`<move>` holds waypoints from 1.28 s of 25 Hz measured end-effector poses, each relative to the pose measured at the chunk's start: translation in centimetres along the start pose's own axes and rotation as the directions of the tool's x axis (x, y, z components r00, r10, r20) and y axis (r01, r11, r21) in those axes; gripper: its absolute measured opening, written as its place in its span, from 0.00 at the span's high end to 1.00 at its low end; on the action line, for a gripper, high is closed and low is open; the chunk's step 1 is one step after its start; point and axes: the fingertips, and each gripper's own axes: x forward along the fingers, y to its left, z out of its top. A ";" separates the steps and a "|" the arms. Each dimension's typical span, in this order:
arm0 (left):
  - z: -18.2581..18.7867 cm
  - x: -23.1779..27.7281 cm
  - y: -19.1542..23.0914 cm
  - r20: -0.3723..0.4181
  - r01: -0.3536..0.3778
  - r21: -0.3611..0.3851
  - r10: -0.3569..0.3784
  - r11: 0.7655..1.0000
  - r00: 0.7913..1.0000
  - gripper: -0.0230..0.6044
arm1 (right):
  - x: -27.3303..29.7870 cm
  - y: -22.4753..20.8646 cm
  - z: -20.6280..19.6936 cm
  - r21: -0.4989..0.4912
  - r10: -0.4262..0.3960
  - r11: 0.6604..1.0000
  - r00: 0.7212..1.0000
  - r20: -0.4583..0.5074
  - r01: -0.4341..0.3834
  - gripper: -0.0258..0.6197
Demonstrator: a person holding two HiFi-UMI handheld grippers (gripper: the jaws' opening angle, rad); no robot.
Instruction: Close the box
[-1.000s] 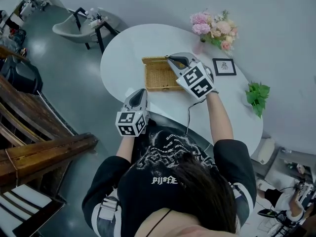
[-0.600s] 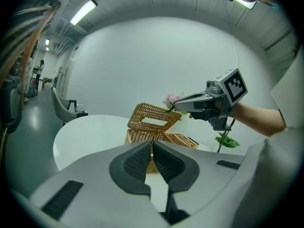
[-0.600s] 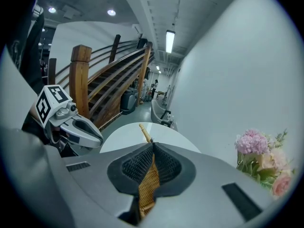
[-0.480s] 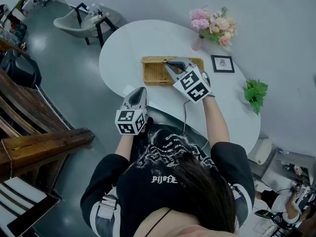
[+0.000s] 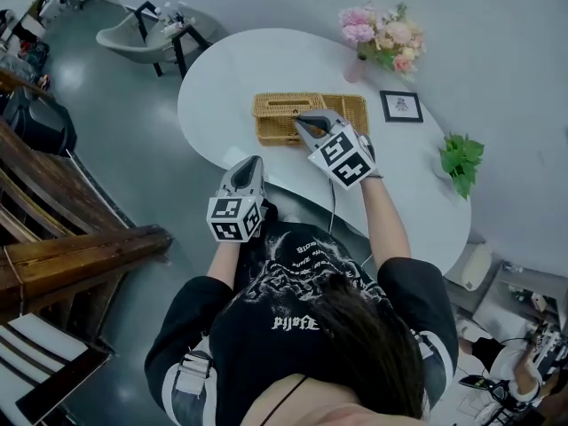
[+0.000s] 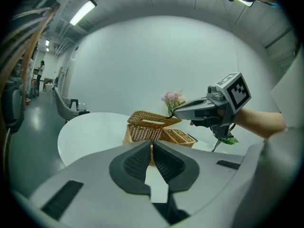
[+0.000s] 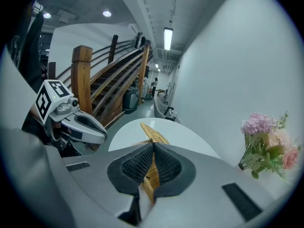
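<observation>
Currently the right gripper point(image 5: 302, 121) is clamping its jaws tight on the edge of the wicker lid point(image 5: 280, 116). The lid is tilting partway down over the wicker box point(image 5: 348, 109), which is sitting on the white table point(image 5: 231, 69). The left gripper point(image 5: 256, 162) is hovering off the table's near edge, jaws pressed together on nothing. Pink flowers point(image 5: 382, 38) are standing beyond the box, apart from it.

You hold two grippers, one left gripper point(image 5: 252, 162) and one right gripper point(image 5: 301, 119). One white table point(image 5: 226, 69) carries one wicker box point(image 5: 353, 110) with one lid point(image 5: 277, 105), one bouquet point(image 5: 382, 38), one framed picture point(image 5: 401, 106) and one green plant point(image 5: 461, 160).
</observation>
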 end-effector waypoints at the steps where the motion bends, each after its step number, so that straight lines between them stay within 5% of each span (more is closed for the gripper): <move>1: -0.1 -0.1 0.0 -0.002 0.000 0.001 0.000 1.000 1.000 0.91 | 0.1 0.2 -0.3 0.003 0.002 1.000 1.000 -0.004 -0.002 0.91; 32: -2.4 -2.0 -0.5 -0.035 -0.017 0.020 0.018 1.000 0.999 0.91 | 2.6 4.1 -7.2 0.133 0.004 0.991 0.997 -0.073 0.006 0.91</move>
